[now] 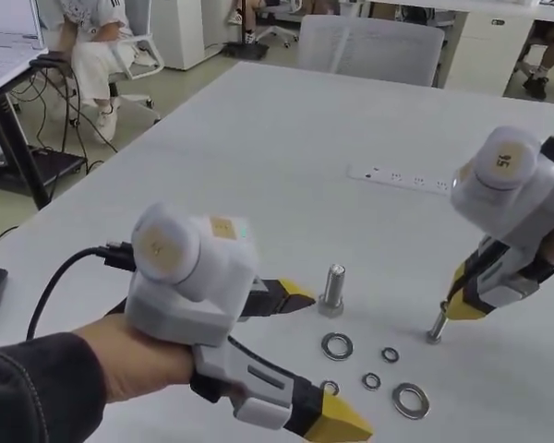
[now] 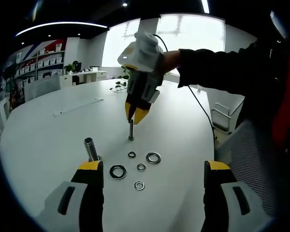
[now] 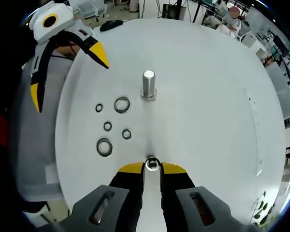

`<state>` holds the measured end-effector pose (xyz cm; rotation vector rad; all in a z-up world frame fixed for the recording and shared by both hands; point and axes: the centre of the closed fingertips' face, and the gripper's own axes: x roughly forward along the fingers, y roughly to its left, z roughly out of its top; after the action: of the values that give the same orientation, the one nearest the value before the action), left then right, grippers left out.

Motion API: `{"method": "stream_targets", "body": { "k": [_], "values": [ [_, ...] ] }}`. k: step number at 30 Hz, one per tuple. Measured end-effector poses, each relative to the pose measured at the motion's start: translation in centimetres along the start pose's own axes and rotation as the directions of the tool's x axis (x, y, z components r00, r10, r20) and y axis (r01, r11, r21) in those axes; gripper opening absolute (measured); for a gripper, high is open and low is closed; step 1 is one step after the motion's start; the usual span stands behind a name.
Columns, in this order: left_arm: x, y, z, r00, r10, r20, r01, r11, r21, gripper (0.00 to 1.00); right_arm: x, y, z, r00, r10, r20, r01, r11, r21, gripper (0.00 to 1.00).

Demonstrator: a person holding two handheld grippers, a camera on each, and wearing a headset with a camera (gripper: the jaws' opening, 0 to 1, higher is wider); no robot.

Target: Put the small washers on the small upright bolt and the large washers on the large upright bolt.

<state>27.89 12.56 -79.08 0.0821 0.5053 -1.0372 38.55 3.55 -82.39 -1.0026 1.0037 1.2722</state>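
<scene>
grip check at small bolt

right claw (image 3: 152, 169) is pinched on small bolt (image 1: 435, 330), beside large bolt (image 1: 332, 291); left claw (image 2: 153, 165) gapes. small washers (image 1: 371, 380) and large washers (image 1: 336, 346) lie on surface (image 1: 258, 166) before large bolt. hold upright, thread centred.

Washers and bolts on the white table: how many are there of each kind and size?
Large silver steel ring washers: 2
Small silver steel ring washers: 3
Large upright steel bolt: 1
Small upright steel bolt: 1
Total: 7
</scene>
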Motion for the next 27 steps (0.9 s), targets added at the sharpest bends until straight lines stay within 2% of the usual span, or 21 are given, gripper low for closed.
{"method": "stream_targets", "body": {
  "k": [16,27],
  "values": [
    [-0.1,0.0,-0.1,1.0000,0.001,0.000,-0.001,1.000,-0.002,0.85,2.2,0.1,-0.5,0.9993,0.014,-0.034,-0.014,1.000,-0.006,0.13],
    [-0.1,-0.1,-0.3,1.0000,-0.002,-0.001,0.002,1.000,-0.003,0.85,4.3,0.2,-1.0,0.9982,0.021,-0.057,-0.021,1.000,-0.008,0.13]
  ]
}}
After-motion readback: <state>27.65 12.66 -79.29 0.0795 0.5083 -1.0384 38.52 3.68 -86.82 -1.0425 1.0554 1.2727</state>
